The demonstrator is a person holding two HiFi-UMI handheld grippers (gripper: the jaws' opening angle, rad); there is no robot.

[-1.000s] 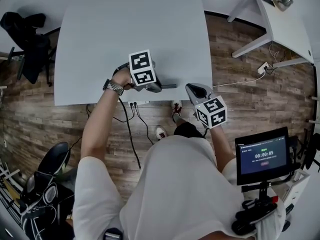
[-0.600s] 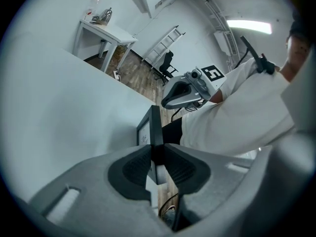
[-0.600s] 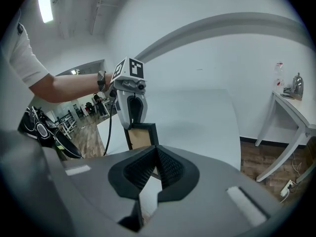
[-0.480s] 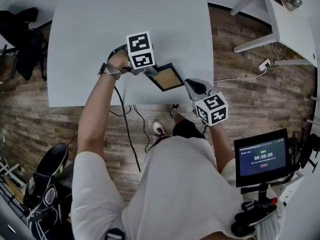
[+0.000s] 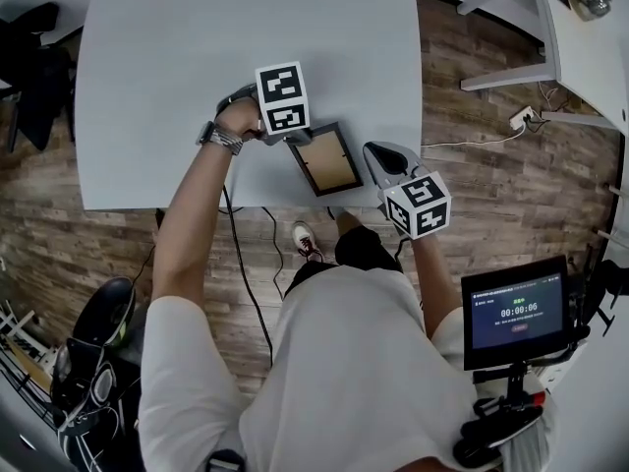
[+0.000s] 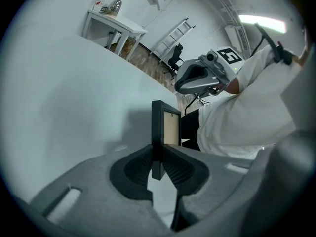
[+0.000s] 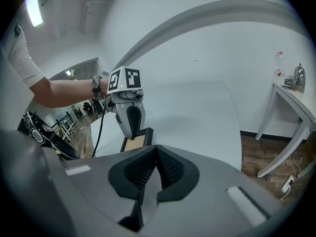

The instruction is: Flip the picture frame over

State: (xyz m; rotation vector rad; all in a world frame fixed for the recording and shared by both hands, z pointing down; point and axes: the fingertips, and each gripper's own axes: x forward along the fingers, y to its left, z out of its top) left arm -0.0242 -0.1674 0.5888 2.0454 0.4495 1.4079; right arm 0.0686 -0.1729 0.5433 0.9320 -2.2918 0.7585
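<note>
While left gripper (image 6: 157, 154) jaws close on its edge, black picture frame (image 5: 326, 160) (tan backing showing), right gripper (image 7: 156, 152) clenched.

Head view looks down; all views share the picture frame (image 5: 327, 165).

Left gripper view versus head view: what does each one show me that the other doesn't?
Only the left gripper view: the left gripper close up, its fingers closing on the picture frame's dark edge. Only the head view: the frame's whole brown panel and the timer screen. Both: the frame, the right gripper near it, and the white table.
</note>
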